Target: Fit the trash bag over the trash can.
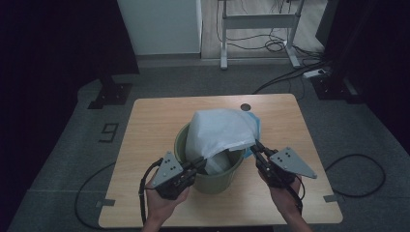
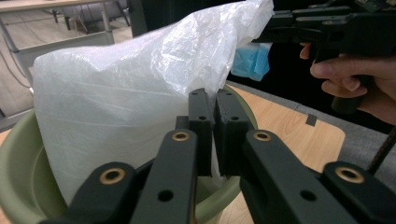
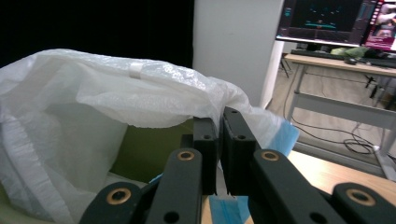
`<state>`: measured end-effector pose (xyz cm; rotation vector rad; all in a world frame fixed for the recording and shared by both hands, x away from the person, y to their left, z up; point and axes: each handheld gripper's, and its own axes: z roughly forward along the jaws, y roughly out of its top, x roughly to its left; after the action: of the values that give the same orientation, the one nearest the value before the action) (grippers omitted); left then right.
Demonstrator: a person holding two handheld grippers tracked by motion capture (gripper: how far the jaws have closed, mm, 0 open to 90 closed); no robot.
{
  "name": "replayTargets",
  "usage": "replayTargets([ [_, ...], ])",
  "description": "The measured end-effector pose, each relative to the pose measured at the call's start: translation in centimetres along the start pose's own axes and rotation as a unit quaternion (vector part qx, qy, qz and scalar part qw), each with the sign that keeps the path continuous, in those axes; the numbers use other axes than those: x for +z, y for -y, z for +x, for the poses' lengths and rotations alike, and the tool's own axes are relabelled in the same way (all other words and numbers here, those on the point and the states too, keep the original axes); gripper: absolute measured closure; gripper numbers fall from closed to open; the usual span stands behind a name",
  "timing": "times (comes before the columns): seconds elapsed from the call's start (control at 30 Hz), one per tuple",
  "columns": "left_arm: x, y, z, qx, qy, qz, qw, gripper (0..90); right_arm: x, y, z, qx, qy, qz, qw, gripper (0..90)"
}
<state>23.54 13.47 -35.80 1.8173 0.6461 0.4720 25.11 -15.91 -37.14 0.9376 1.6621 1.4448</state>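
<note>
Over table [image 1: 145, 125], both grippers [image 1: 198, 163] [image 1: 257, 147] pinch bag [image 1: 220, 130] edges.

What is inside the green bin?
A white plastic bag sits in the green bin, bulging above its rim; both grippers pinch its edge. The bag covers the bin's bottom, so anything below it cannot be seen.

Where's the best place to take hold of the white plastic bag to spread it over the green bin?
Probably the loose open edge of the white plastic bag, coming from the near sides of the green bin. The film is thin and hangs free there, so flat pads can pinch it. Both the left tool and right tool already pinch that edge.
</note>
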Motion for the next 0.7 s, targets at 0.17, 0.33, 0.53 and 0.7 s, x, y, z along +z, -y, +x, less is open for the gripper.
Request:
replayTargets([
  [0.17, -0.9, 0.3, 0.9, -0.009, -0.001, -0.013, 0.9999, 88.2, 0.4, -0.3, 0.8, -0.009, -0.019, -0.002, 0.9998, 79.9],
  [0.33, -1.7, 0.9, 1.9, -0.025, -0.005, -0.026, 0.9993, 89.3, 0.9, 0.1, 1.2, -0.013, -0.031, 0.016, 0.9993, 66.9],
  [0.53, -2.4, 1.4, 2.8, -0.038, -0.01, -0.041, 0.9984, 89.7, 1.4, 1.0, 1.1, -0.007, -0.032, 0.043, 0.9986, 60.6],
  [0.7, -3.0, 1.6, 3.2, -0.043, -0.014, -0.05, 0.9977, 89.7, 2.0, 1.5, 1.3, -0.007, -0.028, 0.066, 0.9974, 56.2],
])
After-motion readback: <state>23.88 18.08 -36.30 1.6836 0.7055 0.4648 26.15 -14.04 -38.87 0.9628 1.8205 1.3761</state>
